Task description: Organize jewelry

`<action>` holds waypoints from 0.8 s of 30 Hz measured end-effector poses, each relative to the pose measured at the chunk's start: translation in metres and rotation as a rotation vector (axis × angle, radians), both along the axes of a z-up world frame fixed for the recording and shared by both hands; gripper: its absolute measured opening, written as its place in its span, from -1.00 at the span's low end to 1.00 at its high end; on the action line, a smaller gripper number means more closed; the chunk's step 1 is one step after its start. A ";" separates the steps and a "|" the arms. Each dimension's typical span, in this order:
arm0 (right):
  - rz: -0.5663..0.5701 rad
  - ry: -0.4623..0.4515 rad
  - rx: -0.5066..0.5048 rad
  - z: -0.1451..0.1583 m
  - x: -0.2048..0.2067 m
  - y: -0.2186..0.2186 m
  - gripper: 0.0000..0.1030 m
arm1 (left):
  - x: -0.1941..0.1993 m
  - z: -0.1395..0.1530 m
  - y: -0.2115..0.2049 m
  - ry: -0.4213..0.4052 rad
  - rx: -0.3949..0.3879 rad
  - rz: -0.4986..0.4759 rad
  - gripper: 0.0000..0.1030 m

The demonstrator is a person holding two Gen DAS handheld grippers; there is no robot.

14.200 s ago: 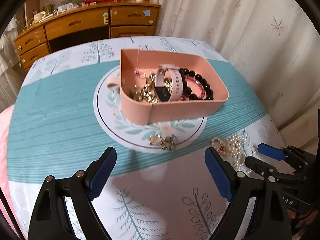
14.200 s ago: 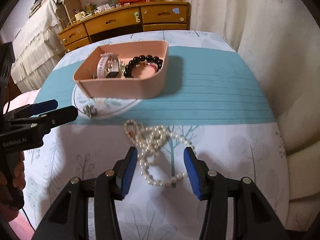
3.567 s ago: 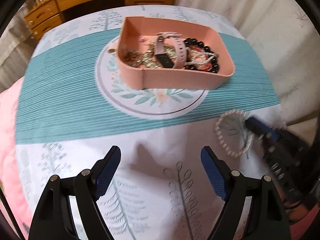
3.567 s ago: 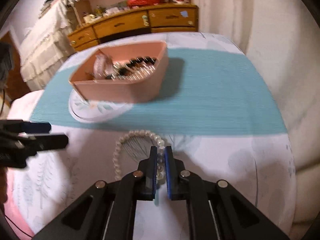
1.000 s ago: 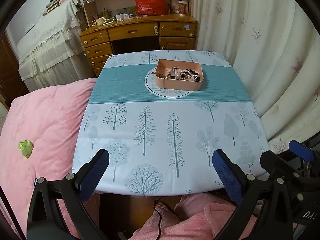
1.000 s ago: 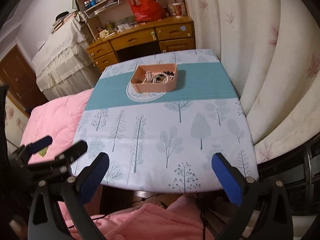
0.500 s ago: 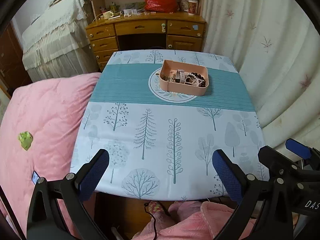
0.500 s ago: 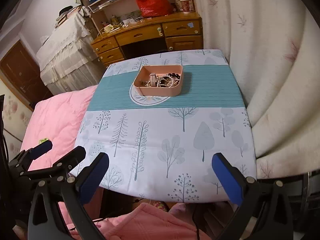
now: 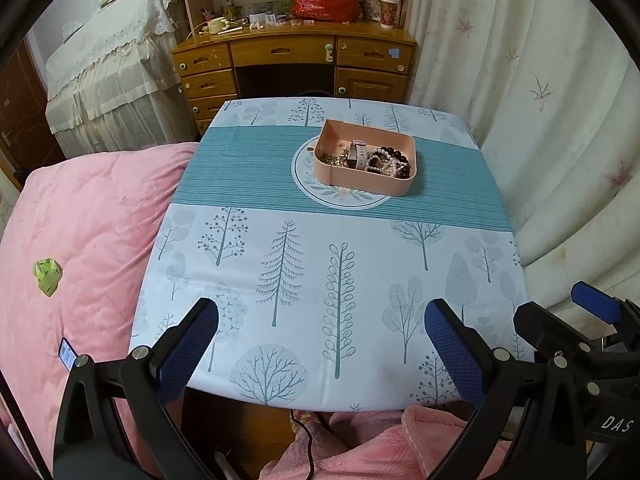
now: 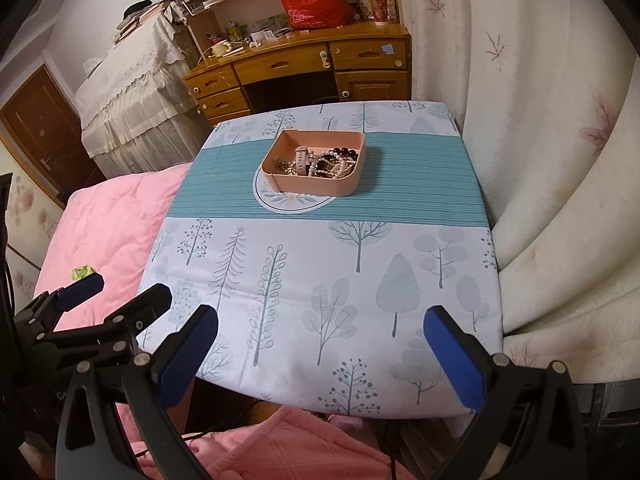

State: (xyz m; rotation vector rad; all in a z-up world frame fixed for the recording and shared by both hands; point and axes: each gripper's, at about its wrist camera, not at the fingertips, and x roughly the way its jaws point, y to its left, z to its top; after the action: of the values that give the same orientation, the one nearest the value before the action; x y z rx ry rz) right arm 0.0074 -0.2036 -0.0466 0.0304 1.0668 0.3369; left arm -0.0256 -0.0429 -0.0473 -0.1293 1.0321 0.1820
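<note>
A pink tray (image 9: 362, 185) (image 10: 316, 186) sits on the teal stripe at the far side of the table. It holds a pearl necklace (image 9: 385, 162) (image 10: 333, 166), a dark bead bracelet (image 9: 396, 156), a watch with a pale strap (image 9: 357, 155) (image 10: 301, 159) and gold pieces (image 9: 331, 158). My left gripper (image 9: 322, 346) hangs open over the table's near edge, far from the tray. My right gripper (image 10: 320, 344) is open too, held back at the near edge. Neither holds anything.
The table wears a tree-print cloth (image 9: 340, 264). A pink quilted bed (image 9: 80, 232) lies to the left, a white curtain (image 9: 552, 120) to the right, a wooden desk (image 9: 296, 60) behind. A person's pink sleeve or clothing (image 10: 260, 448) shows below.
Both grippers have come slightly closer to the table over the last second, so the tray looks larger. Earlier the right gripper was shut on the pearl necklace; now it lies in the tray.
</note>
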 end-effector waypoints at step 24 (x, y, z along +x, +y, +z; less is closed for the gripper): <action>0.022 0.028 0.005 -0.010 0.024 -0.003 1.00 | 0.016 -0.001 0.001 0.010 0.024 0.034 0.98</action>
State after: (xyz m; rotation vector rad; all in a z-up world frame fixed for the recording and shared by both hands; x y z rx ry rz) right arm 0.0310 -0.2066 -0.0564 0.0274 1.0945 0.3598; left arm -0.0093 -0.0420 -0.0481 -0.1246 1.0378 0.2263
